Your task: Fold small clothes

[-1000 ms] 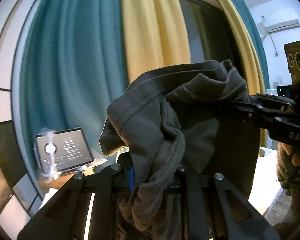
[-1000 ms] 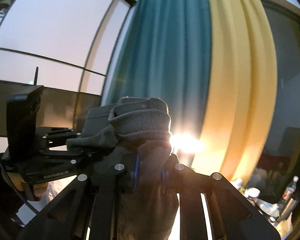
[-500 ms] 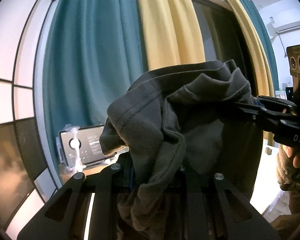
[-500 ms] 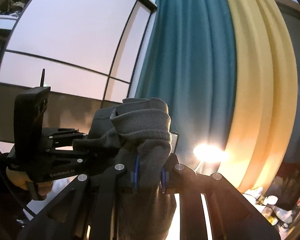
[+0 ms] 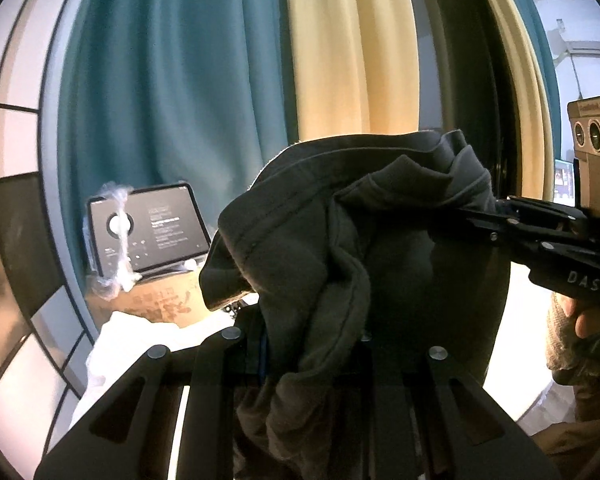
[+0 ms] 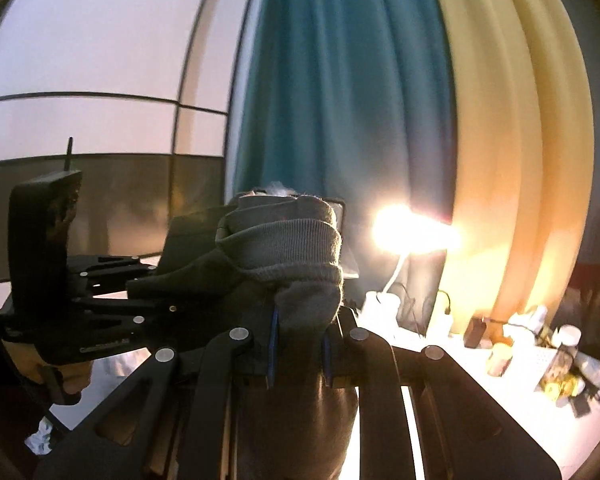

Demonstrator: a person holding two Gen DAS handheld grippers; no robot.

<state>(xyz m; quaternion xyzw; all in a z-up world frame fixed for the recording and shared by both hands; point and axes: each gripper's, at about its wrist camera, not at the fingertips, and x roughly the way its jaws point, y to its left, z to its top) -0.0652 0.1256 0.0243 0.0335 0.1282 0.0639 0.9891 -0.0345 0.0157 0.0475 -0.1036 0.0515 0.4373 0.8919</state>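
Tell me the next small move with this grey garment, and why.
Probably draw the grippers apart to spread it. The left gripper and right gripper each pinch the grey garment close together in the air, so it hangs bunched, too crumpled to fold.

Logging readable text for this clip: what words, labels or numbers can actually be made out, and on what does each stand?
"DAS": white letters on the body of the right tool.
Tablet screen: white lines of text, too small to read.
Cardboard box under it: reddish print, blurred.
Camera block above the right tool: top label unreadable.
Left tool: small white lettering on its body, illegible.
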